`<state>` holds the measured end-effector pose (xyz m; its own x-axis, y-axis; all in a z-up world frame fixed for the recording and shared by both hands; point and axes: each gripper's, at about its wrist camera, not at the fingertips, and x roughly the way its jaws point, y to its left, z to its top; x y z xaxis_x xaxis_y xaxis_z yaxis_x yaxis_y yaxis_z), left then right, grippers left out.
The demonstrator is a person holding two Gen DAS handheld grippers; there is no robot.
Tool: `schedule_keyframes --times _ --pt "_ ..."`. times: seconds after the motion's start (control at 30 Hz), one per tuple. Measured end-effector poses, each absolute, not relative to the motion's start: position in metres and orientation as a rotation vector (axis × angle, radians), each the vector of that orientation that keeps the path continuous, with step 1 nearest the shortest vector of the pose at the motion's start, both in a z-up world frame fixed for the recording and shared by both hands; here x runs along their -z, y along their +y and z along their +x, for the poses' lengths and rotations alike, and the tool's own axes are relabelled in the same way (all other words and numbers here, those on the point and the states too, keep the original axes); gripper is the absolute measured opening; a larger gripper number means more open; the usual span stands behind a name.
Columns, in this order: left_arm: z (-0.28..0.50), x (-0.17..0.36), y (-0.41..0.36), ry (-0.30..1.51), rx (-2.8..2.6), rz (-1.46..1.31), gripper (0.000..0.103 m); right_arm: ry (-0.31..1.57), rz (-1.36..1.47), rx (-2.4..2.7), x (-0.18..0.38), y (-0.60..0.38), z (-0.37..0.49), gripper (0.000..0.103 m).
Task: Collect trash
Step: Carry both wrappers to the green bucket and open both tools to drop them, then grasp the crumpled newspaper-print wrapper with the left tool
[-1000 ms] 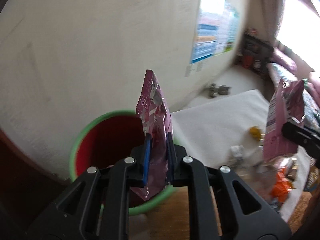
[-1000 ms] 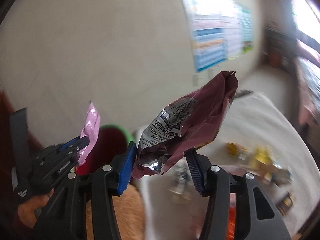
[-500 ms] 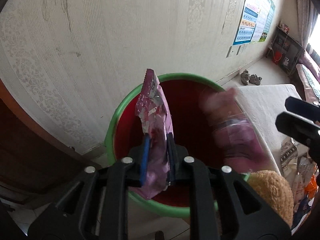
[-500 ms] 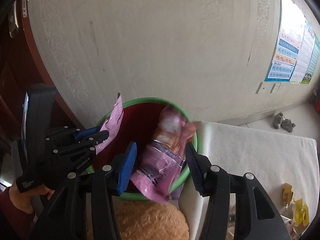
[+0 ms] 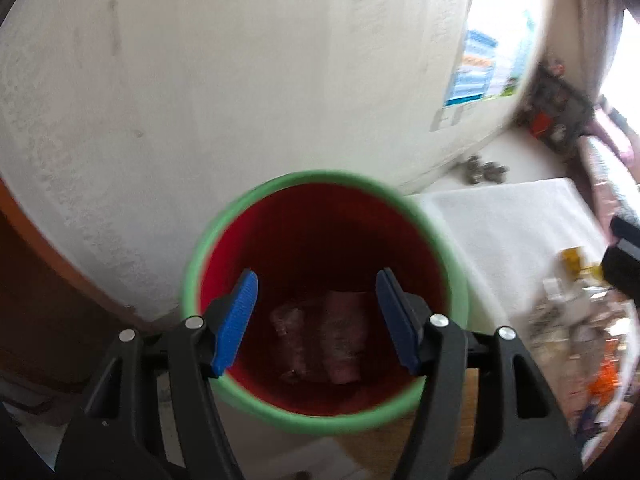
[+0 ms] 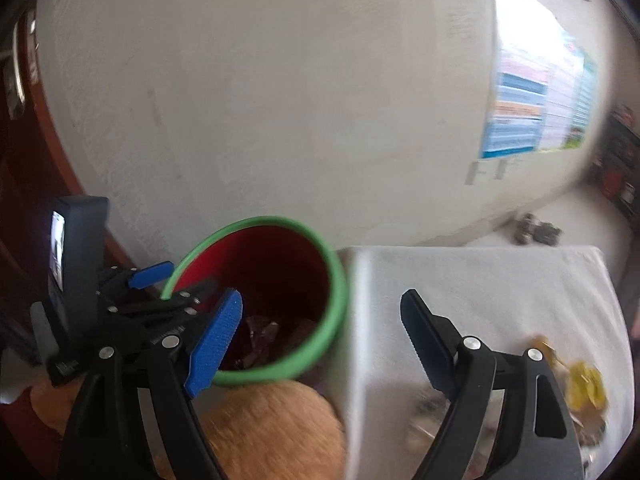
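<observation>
Below my left gripper (image 5: 317, 280) stands a red bin with a green rim (image 5: 320, 178). That gripper's jaws are opening with nothing between them, and two crumpled purple wrappers (image 5: 320, 336) lie at the bottom of the bin. In the right wrist view the bin (image 6: 260, 222) sits at lower left with the wrappers (image 6: 264, 332) inside and the left gripper (image 6: 180, 280) over its near-left rim. My right gripper (image 6: 322, 300) hangs over the bin's right side and the table corner. Its jaws are opening wide and hold nothing. Its black body shows at the edge of the left wrist view (image 5: 624, 256).
A white-covered table (image 6: 480, 280) stands right of the bin, with yellow wrappers (image 6: 586, 384) and other blurred litter (image 5: 568, 304) on its near part. A fuzzy orange-brown object (image 6: 272, 428) lies just in front of the bin. A pale wall rises close behind, and dark wooden furniture stands at left.
Both purple wrappers have left the grippers and dropped into the bin. Both pairs of jaws have spread apart. The right gripper has swung right, toward the table.
</observation>
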<state>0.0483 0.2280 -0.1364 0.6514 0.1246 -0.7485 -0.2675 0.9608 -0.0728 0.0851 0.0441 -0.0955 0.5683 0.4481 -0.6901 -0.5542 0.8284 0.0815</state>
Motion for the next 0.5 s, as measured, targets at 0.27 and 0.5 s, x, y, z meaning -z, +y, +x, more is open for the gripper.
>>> schedule_keyframes --times 0.27,0.5 --pt "0.069 0.116 0.118 0.84 0.051 -0.211 0.078 0.805 0.007 -0.275 0.105 -0.08 0.053 0.082" --pt "0.108 0.158 0.046 1.008 0.113 -0.18 0.078 0.809 0.142 -0.106 0.115 -0.156 0.014 0.082"
